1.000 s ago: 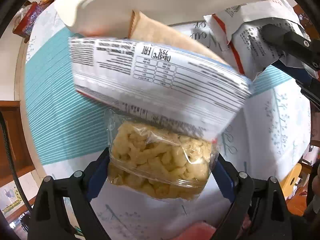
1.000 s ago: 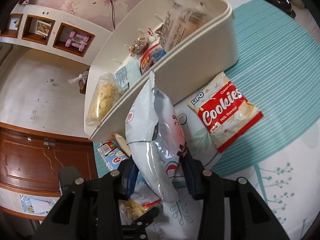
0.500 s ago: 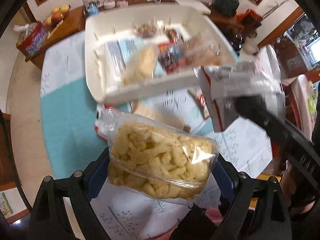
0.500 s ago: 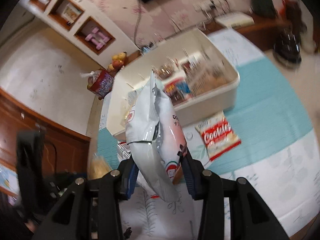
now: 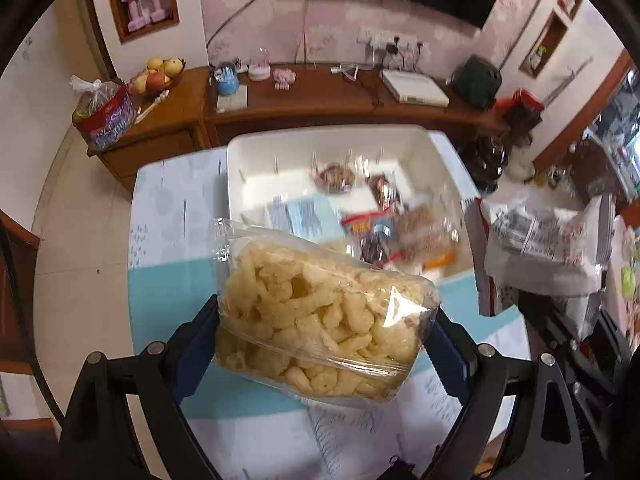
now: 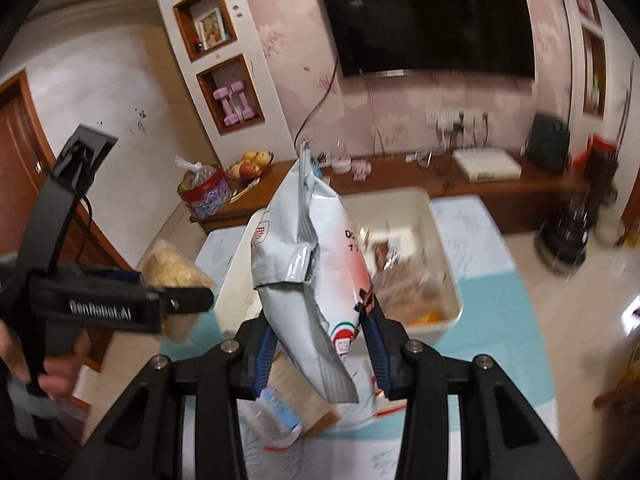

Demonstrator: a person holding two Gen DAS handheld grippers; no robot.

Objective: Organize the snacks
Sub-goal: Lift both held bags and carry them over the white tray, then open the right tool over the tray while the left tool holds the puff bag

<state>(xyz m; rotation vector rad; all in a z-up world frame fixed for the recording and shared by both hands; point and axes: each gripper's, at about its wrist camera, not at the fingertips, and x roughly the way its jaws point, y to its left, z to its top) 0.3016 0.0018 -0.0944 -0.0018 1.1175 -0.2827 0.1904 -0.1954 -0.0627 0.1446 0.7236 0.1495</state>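
Puff bag (image 5: 320, 320) crosswise in wide left gripper (image 5: 324, 344); silver pouch (image 6: 312, 280) upright, pinched by right gripper (image 6: 320, 344).

The puffs bag (image 5: 320, 316) is clear, glossy, crinkled plastic film. The silver pouch (image 6: 316, 276) is shiny foil-like film, creased. The bin (image 5: 236, 184) is smooth, matt white plastic. The tablecloth (image 5: 168, 288) looks like printed, matt cloth. The left gripper (image 5: 324, 344) and right gripper (image 6: 320, 344) are matt black plastic with blue pads (image 5: 196, 340) and bright metal screws (image 5: 156, 347). The sideboard (image 5: 320, 96) is polished wood.
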